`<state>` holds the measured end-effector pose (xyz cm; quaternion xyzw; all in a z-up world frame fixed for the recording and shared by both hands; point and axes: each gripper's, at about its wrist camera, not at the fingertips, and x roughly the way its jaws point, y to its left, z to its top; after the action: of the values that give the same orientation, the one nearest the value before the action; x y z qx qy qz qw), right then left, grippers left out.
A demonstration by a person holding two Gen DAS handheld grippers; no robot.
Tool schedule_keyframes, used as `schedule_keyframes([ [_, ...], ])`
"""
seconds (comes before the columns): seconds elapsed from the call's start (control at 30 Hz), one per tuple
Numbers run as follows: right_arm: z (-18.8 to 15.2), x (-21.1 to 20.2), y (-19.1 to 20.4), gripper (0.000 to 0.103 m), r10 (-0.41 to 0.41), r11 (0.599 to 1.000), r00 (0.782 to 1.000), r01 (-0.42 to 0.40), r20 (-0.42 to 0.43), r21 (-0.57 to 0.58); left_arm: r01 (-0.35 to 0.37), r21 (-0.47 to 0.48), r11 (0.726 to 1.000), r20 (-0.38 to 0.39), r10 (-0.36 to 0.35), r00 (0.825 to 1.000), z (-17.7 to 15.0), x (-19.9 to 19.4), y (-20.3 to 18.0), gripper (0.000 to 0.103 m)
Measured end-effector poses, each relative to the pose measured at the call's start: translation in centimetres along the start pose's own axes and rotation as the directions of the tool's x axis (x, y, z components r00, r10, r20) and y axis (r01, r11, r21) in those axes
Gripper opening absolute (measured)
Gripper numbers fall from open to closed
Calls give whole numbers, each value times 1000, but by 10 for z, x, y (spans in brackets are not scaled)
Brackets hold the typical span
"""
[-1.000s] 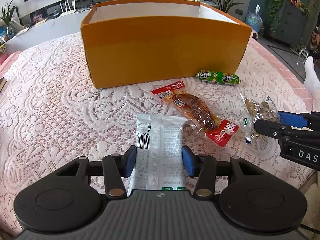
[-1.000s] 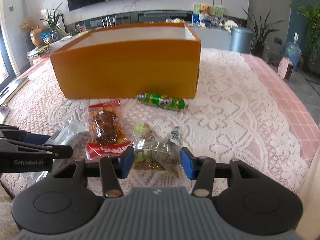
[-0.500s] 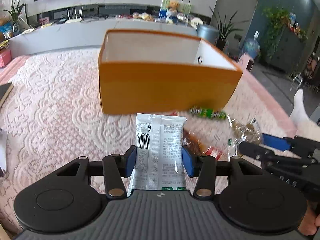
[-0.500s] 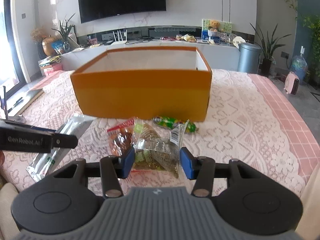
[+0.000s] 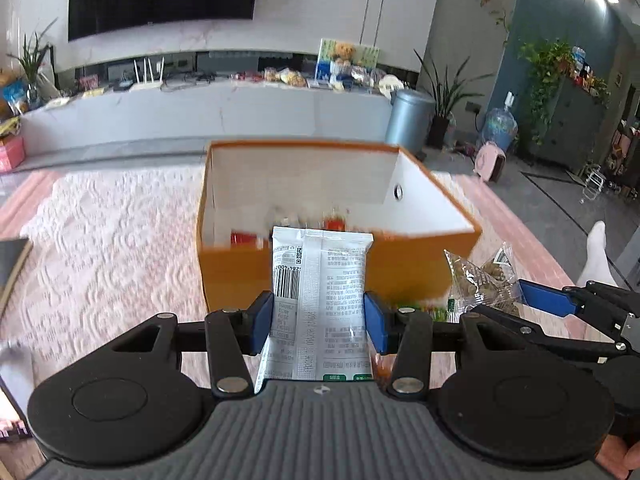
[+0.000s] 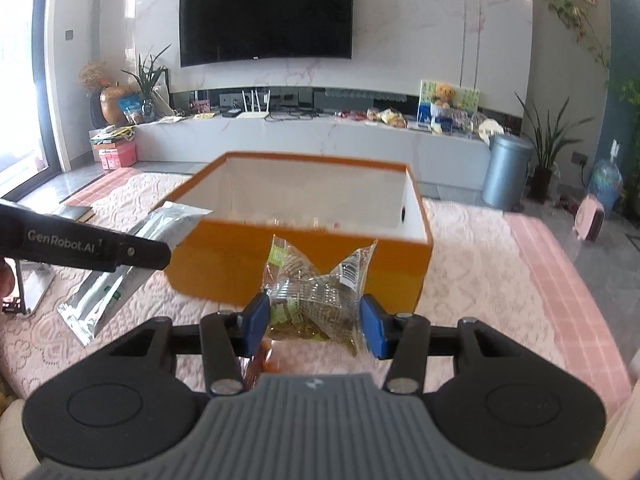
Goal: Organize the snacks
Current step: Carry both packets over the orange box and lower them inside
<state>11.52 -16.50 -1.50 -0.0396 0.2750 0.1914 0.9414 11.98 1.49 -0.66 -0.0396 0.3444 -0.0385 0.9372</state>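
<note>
My left gripper [image 5: 319, 322] is shut on a white snack packet [image 5: 320, 292] with a barcode, held above the table in front of the orange box [image 5: 400, 264]. The box is open at the top with white inner walls, and some red-wrapped snacks lie blurred inside it. My right gripper [image 6: 314, 320] is shut on a clear bag of greenish-brown snacks [image 6: 316, 288], also lifted before the orange box [image 6: 224, 264]. In the right wrist view the left gripper [image 6: 132, 254] shows at the left with the white packet [image 6: 120, 280]. The clear bag [image 5: 480, 276] shows at the right of the left wrist view.
A pink lace cloth [image 6: 500, 264] covers the table. A green-wrapped snack [image 5: 424, 312] lies by the box's front, and a red one [image 6: 264, 360] peeks under the right gripper. Beyond the table stand a long white counter [image 6: 320, 136], a grey bin [image 6: 506, 172] and plants. A white-socked foot [image 5: 598, 256] is at the right.
Both grippers have risen off the table with their snacks and tilted up. The box's inside has come into view and the snacks left on the cloth have dropped nearly out of sight.
</note>
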Motion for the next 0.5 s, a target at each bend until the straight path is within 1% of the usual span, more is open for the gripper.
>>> schedule_keyframes([
  [0.1,18,3,-3,48,-6,1000,1000,6,24,-20,-11,-2,1000,36,11,999,15,2,-1,54],
  [0.2,36,7,-5,48,-4,999,999,6,52,-44,-16,5,1000,46,15,999,27,9,-4,54],
  [0.27,47,12,-5,48,-6,998,998,10,63,-61,-32,6,999,56,31,998,35,15,-4,54],
  [0.33,57,19,-5,48,-10,997,998,15,67,-73,-51,3,999,60,51,997,38,19,-3,54],
  [0.5,74,41,-11,48,-8,998,999,12,45,-69,-58,-6,998,44,58,997,48,35,1,54],
])
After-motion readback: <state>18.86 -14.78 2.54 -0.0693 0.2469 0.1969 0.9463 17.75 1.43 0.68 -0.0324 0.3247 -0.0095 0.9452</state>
